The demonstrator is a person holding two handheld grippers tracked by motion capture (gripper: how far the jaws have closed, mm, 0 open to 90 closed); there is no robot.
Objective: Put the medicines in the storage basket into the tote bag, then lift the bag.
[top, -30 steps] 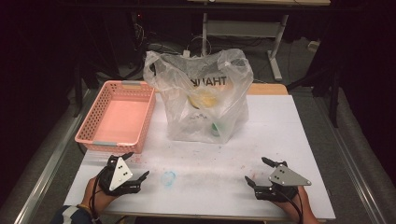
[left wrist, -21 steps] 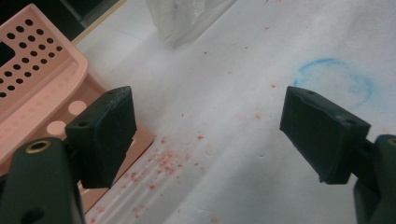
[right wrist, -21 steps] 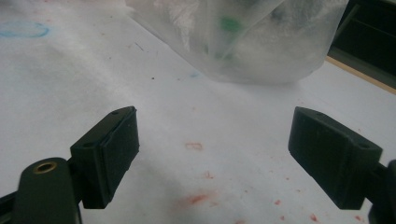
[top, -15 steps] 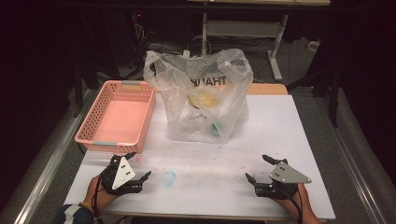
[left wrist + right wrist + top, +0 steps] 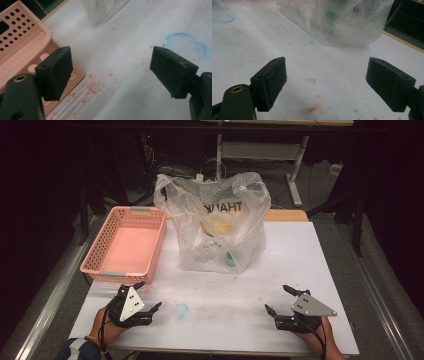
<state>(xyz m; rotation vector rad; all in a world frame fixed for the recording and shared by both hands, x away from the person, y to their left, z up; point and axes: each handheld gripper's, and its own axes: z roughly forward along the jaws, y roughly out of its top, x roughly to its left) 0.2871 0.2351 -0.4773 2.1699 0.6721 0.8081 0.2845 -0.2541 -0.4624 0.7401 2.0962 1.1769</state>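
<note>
A clear plastic bag (image 5: 220, 230) printed with letters stands at the middle back of the white table (image 5: 300, 250), with yellow and green items inside. A pink perforated basket (image 5: 126, 245) sits empty at the left. My left gripper (image 5: 148, 296) rests near the front left edge, open, nothing between its jaws; its own view has the basket corner (image 5: 22, 42) beside the left jaw. My right gripper (image 5: 278, 300) rests at the front right, open and empty, facing the bag (image 5: 342, 22).
A blue ring mark (image 5: 180, 310) is drawn on the table between the grippers, also seen as a blue ring mark (image 5: 185, 45). Red specks (image 5: 90, 87) dot the surface. Dark floor and desk legs (image 5: 295, 175) lie beyond the far edge.
Both grippers have shifted only slightly near the front edge; their jaws stay open. The bag and basket have not moved.
</note>
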